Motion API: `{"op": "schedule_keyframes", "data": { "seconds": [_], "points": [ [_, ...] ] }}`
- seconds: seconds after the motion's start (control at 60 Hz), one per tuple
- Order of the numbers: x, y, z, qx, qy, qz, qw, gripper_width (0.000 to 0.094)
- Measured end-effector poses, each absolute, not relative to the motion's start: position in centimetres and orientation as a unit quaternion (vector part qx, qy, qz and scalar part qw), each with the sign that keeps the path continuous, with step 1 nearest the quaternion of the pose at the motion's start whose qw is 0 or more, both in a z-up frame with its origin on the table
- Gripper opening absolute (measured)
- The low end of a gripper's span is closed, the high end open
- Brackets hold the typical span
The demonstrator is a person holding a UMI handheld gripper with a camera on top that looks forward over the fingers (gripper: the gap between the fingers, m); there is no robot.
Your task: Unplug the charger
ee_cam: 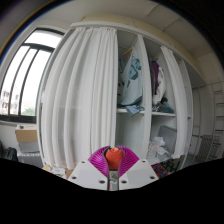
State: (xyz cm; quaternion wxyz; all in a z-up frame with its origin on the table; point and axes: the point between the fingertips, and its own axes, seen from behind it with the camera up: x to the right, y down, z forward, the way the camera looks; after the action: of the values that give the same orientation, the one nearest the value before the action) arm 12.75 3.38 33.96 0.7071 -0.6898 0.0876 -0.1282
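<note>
And here's the gripper [113, 160], low at the bottom of the view, two pale plastic fingers with ribbed magenta pads [99, 158] on their inner faces. The pads sit close together, and between them shows a small orange-red thing [115, 154], rounded and smooth-looking. Whether both pads actually press on it, I can't tell; it is too small to name with any confidence, and whether it is the charger can't be told either. No plug, cable or socket can be made out.

Looking up beyond the fingers: a long white curtain [80, 90] hangs straight ahead and a little to the left, soft fabric falling in deep vertical folds. To the right of it stands an open wardrobe [165, 100], white, flat panels, with shelves inside. Clothes [131, 80] are bundled on the upper shelf, a patterned fabric with blue and light tones, and a dark purple piece [155, 75] beside it.

Far off to the left of the gripper there's a window [28, 70], dark frame, bright daylight through the glass. Below it, something pale and boxy [27, 137], hard to identify.

No readable writing, labels or brand marks anywhere.
</note>
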Motion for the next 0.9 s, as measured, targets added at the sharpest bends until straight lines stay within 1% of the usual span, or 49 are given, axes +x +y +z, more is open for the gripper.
{"op": "schedule_keyframes", "data": {
  "seconds": [0.033, 0.067, 0.133, 0.217, 0.317, 0.333, 0.383, 0.467, 0.533, 0.617, 0.717, 0.75, 0.8, 0.833, 0.85, 0.9],
  "points": [
    [13.1, 2.6, 34.4, -0.687, 0.096, -0.131, 0.709, 0.0099],
    [13.1, 2.1, 34.2, -0.688, 0.101, -0.130, 0.707, 0.0099],
    [13.3, 1.8, 31.4, -0.701, 0.104, -0.127, 0.694, 0.0099],
    [15.1, 2.2, 25.3, -0.745, 0.116, -0.129, 0.644, 0.0099],
    [17.5, 2.7, 16.2, -0.802, 0.136, -0.112, 0.571, 0.0152],
    [17.6, 3.1, 13.8, -0.804, 0.140, -0.110, 0.567, 0.0155],
    [18.6, 2.7, 11.1, -0.822, 0.146, -0.093, 0.542, 0.0165],
    [19.7, 3.1, 7.0, -0.838, 0.147, -0.089, 0.518, 0.0169],
    [20.7, 2.8, 4.7, -0.854, 0.140, -0.100, 0.492, 0.0183],
    [20.9, 3.1, 2.9, -0.863, 0.143, -0.089, 0.476, 0.0210],
    [20.9, 3.1, 0.4, -0.875, 0.146, -0.079, 0.454, 0.0218],
    [20.9, 2.9, -0.3, -0.880, 0.147, -0.080, 0.444, 0.0240],
    [20.6, 2.6, -1.3, -0.886, 0.150, -0.075, 0.432, 0.0299],
    [20.4, 3.1, -0.9, -0.879, 0.156, -0.066, 0.446, 0.0348],
    [20.1, 3.2, -0.8, -0.877, 0.160, -0.059, 0.449, 0.0408],
    [19.0, 3.4, -0.7, -0.876, 0.163, -0.035, 0.453, 0.0659]
  ]
}}
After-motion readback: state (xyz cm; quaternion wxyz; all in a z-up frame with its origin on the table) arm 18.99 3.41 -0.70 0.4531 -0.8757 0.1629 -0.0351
